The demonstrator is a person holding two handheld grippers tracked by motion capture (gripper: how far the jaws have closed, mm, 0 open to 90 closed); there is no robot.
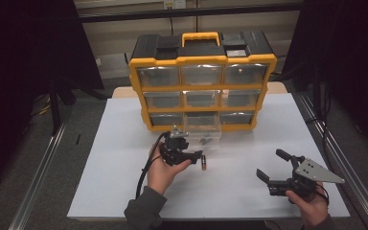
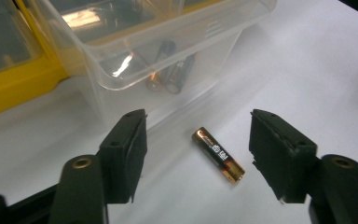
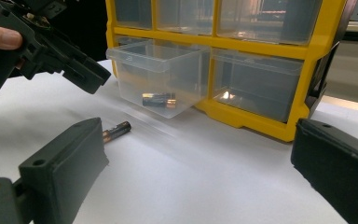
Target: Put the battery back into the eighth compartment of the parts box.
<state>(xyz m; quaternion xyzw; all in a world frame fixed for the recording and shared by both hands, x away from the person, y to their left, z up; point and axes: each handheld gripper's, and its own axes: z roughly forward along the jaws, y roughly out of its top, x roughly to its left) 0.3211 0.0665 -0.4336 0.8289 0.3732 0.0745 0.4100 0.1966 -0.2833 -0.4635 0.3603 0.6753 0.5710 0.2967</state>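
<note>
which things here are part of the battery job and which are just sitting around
In the job:
- loose battery on the white table, between the open jaws of the left hand-held gripper
- pulled-out clear drawer, batteries already inside

Just there:
- yellow organiser and its closed drawers
- right hand-held gripper, open, off to the side, holding nothing

Left claw point(image 1: 197, 157): black body, black cable looping from its rear, brass-coloured screw in each blocky jaw arm. Right claw point(image 1: 272, 166): black, topped by a grey three-cornered plate with small holes. Grey sleeve point(image 1: 143, 207) cuff on the left forearm.
</note>
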